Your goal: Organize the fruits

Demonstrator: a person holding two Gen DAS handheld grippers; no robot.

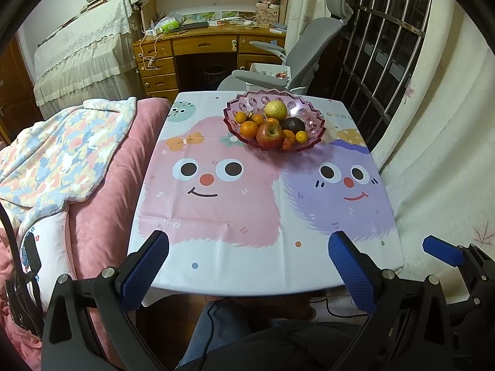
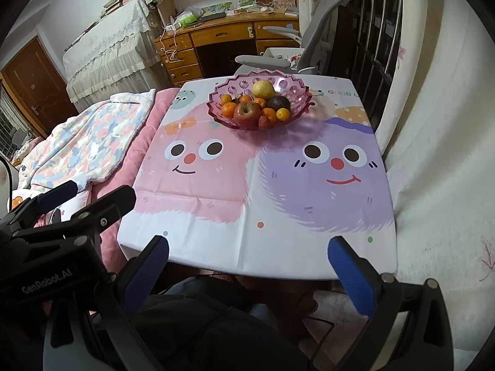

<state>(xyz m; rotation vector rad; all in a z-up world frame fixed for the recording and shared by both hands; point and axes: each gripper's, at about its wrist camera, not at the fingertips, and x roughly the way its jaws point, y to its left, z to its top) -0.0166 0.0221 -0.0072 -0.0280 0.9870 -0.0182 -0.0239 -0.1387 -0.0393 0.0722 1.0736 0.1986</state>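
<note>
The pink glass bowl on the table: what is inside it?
Inside the scalloped pink glass bowl: a red apple, a yellow pear, a dark avocado, several small oranges and a strawberry. Anything underneath them is hidden.

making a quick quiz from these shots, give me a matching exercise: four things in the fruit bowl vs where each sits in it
Things:
1. red apple
2. yellow pear
3. dark avocado
4. strawberry

Places in the pink glass bowl:
A. at the back, highest in the pile
B. front centre, largest fruit there
C. at the front rim, just right of the apple
D. right of centre, between pear and front fruits

Pairs: 1-B, 2-A, 3-D, 4-C
</note>
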